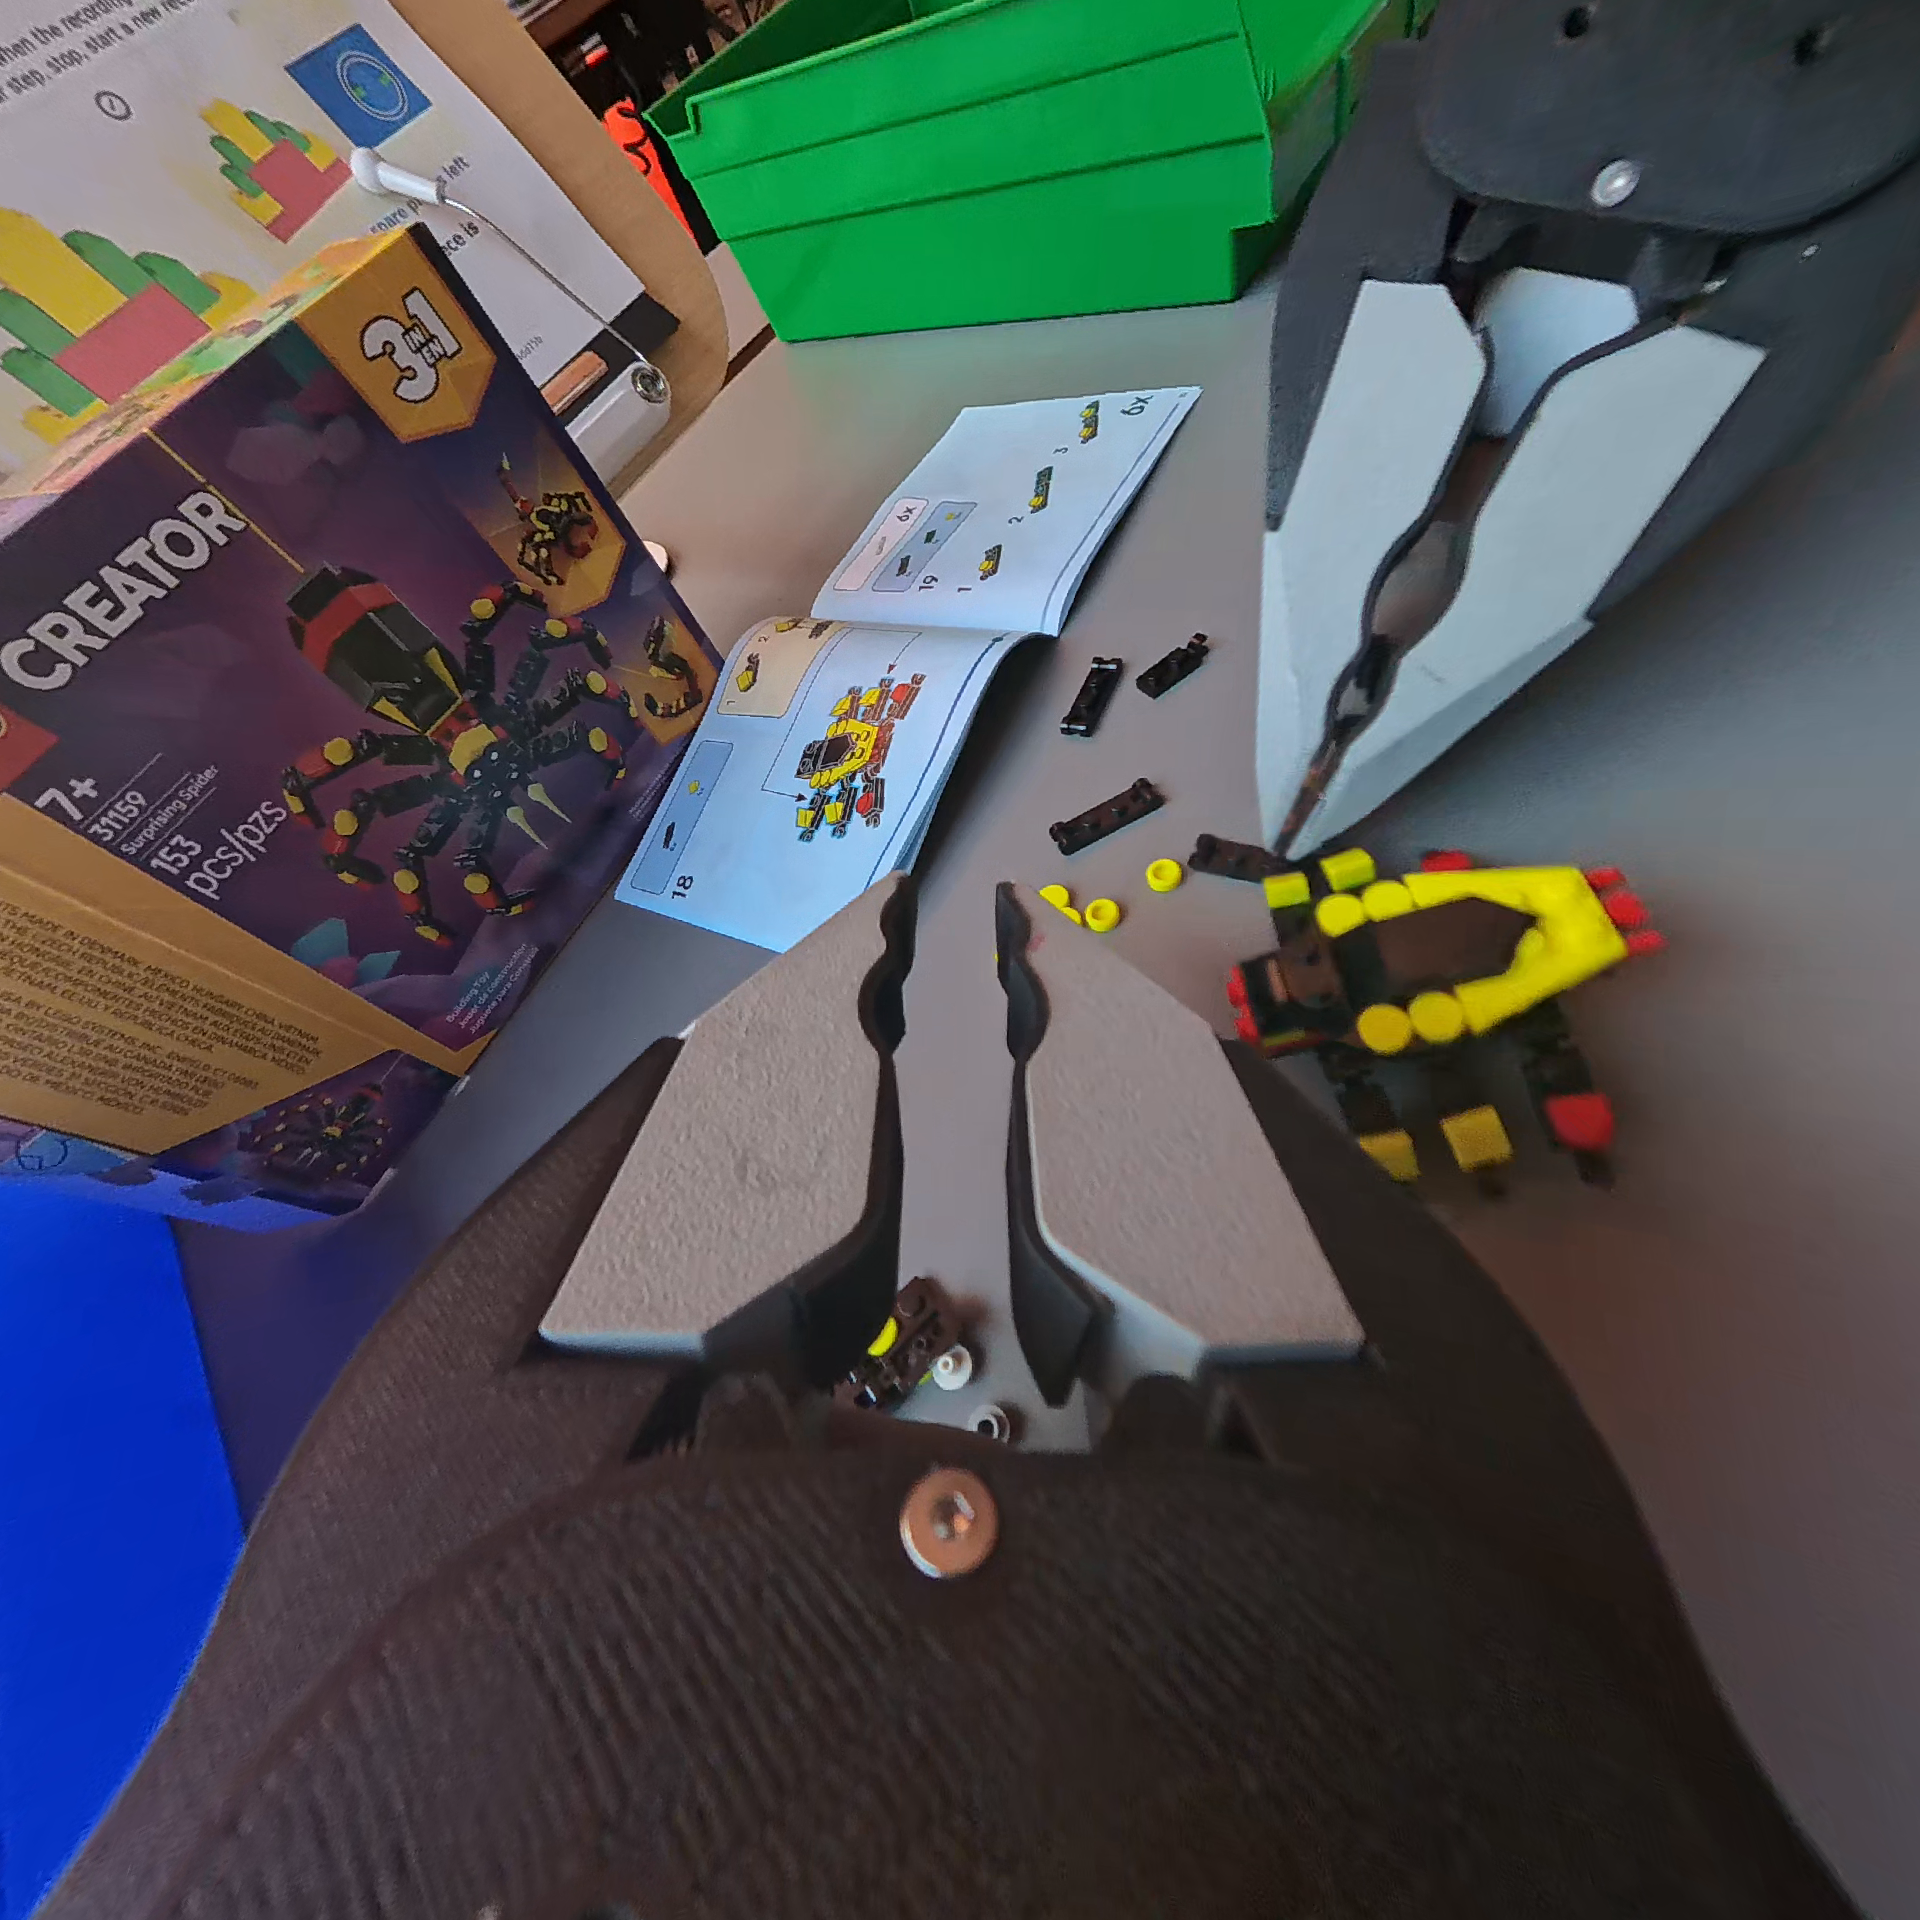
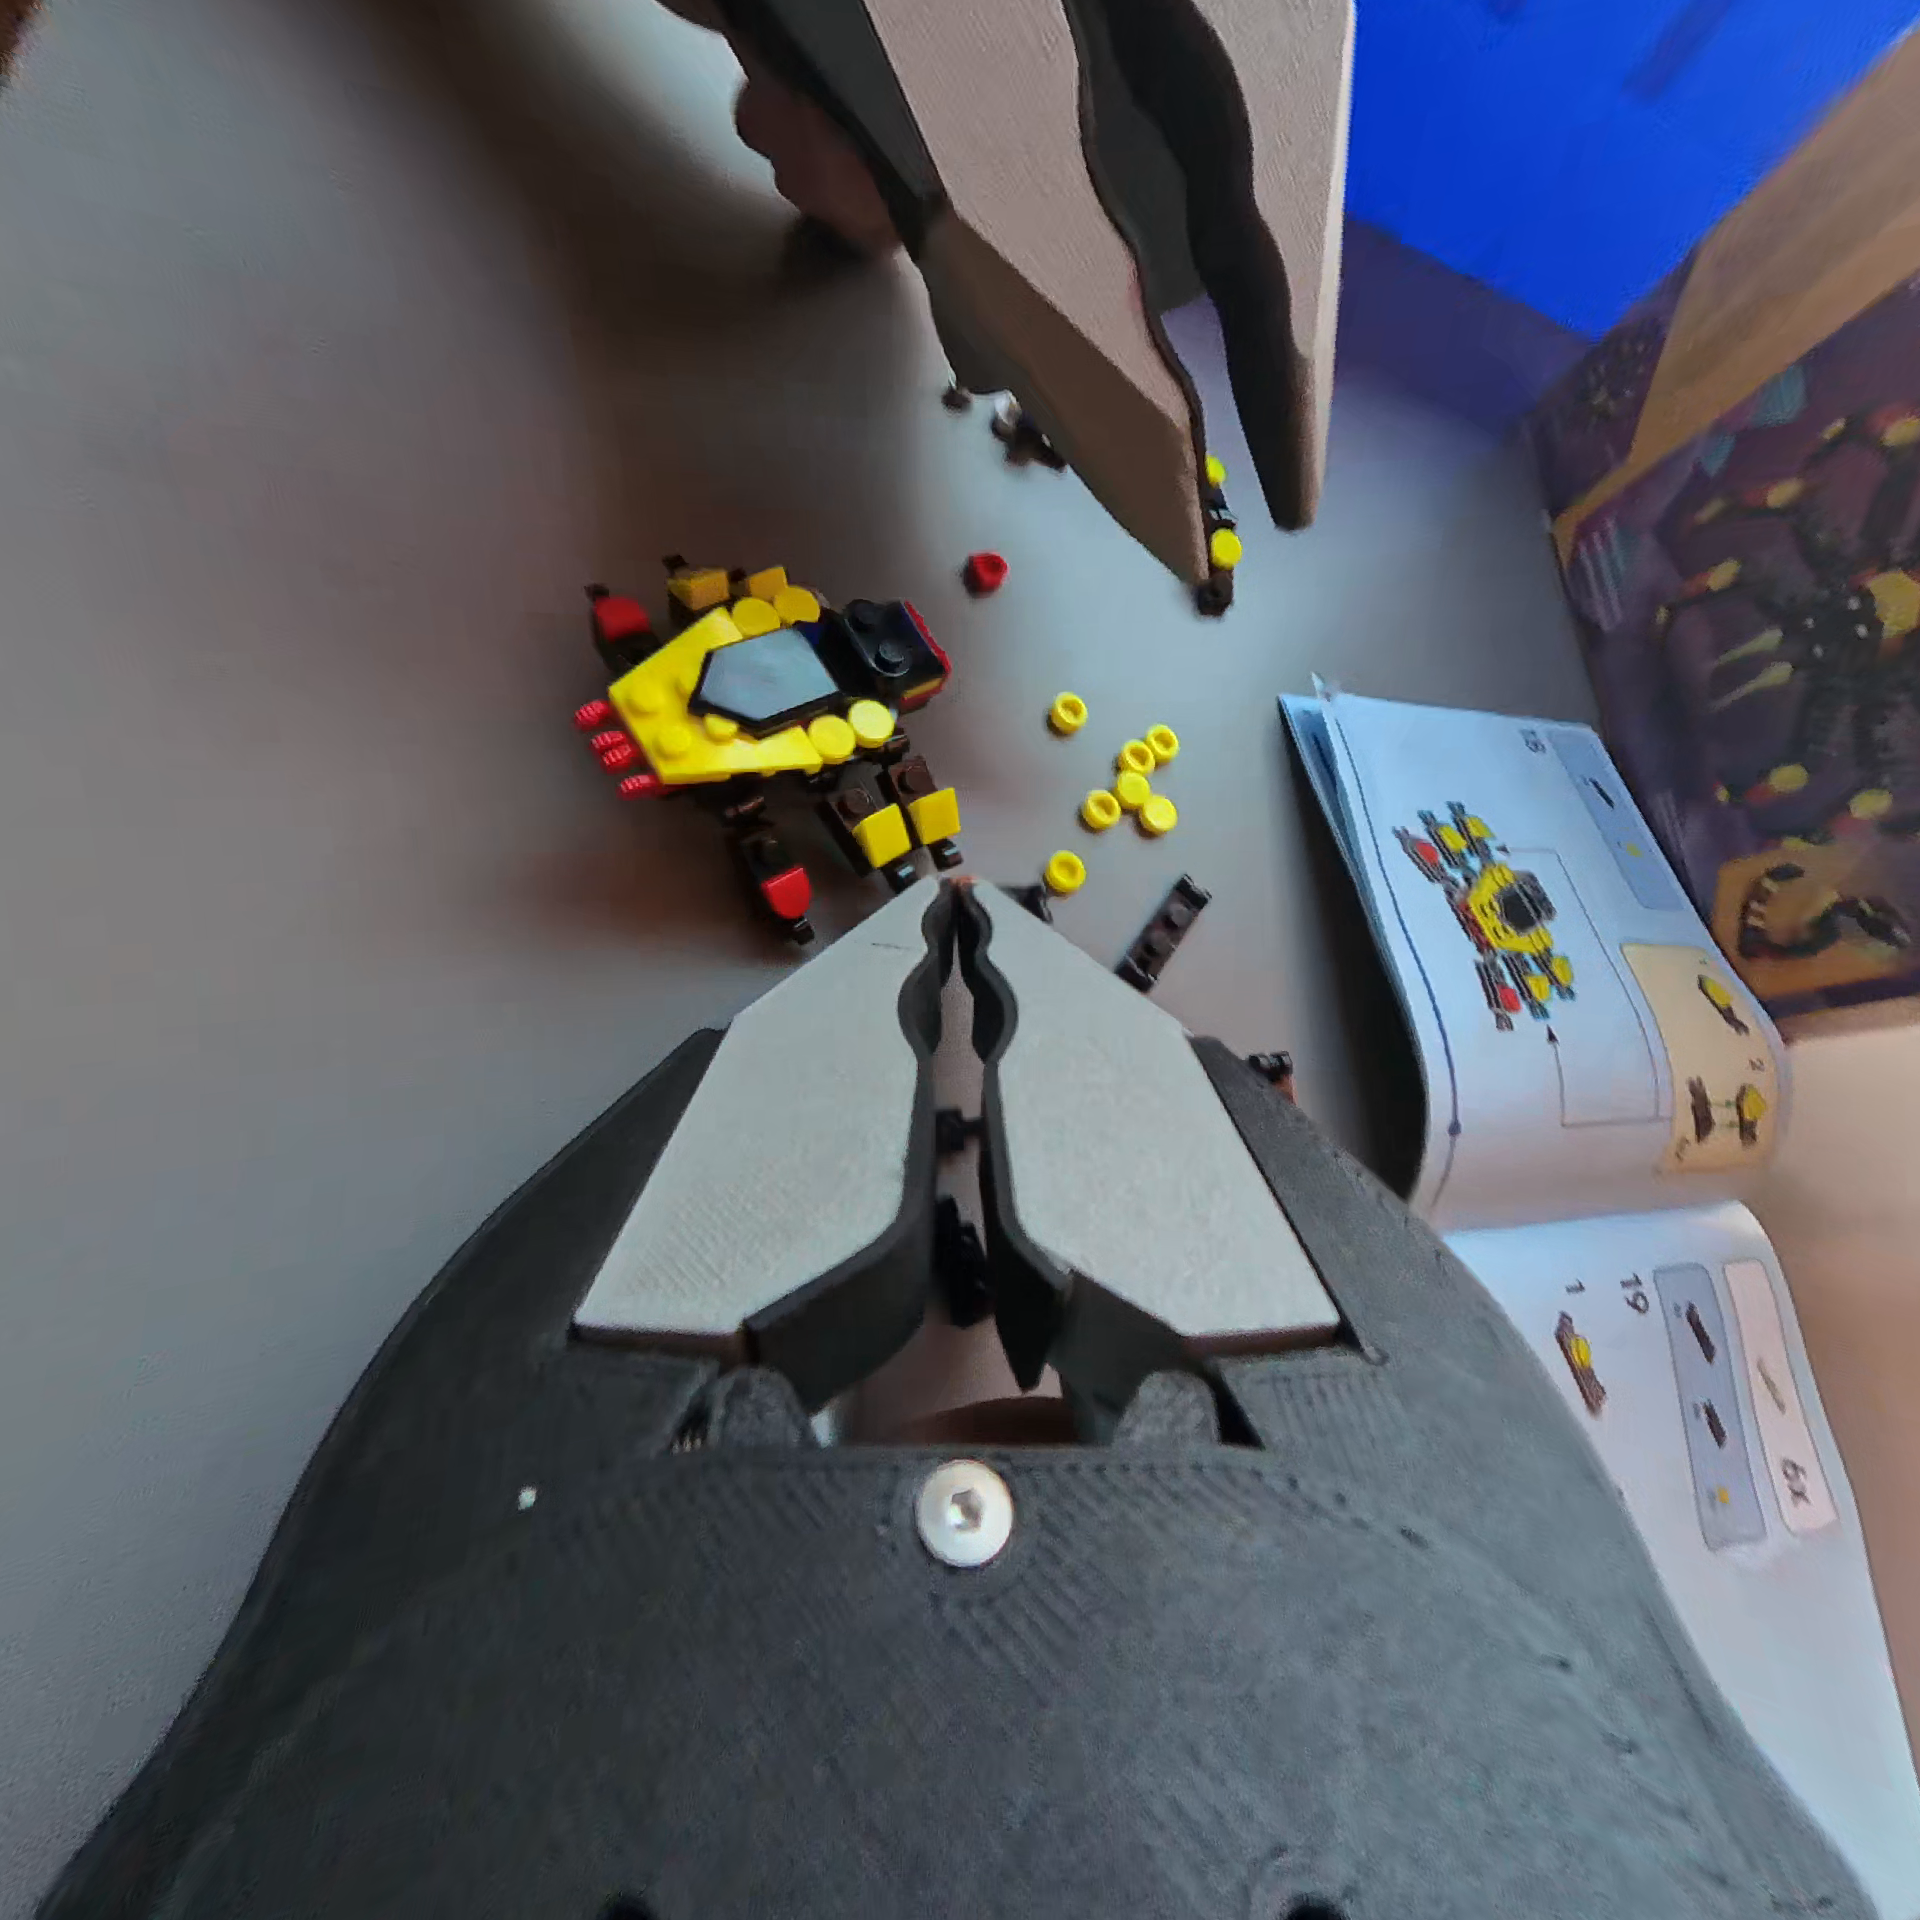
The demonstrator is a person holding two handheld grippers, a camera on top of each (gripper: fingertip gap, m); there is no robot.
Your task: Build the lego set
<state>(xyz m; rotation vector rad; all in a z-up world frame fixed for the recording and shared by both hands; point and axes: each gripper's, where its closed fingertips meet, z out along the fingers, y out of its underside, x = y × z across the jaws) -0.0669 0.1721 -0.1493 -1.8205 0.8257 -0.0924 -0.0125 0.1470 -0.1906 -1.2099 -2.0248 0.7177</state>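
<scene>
Just beside the booklet (image 2: 1507, 935), loose yellow studs (image 2: 1127, 779)

Half-built yellow-and-black lego model (image 2: 769, 707) flat on grey table, loose yellow round studs (image 2: 1127, 779) just beside it

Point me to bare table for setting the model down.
Free: grey table left of the model. Crowded: between model and booklet, yellow studs and black plates lie scattered.
</scene>
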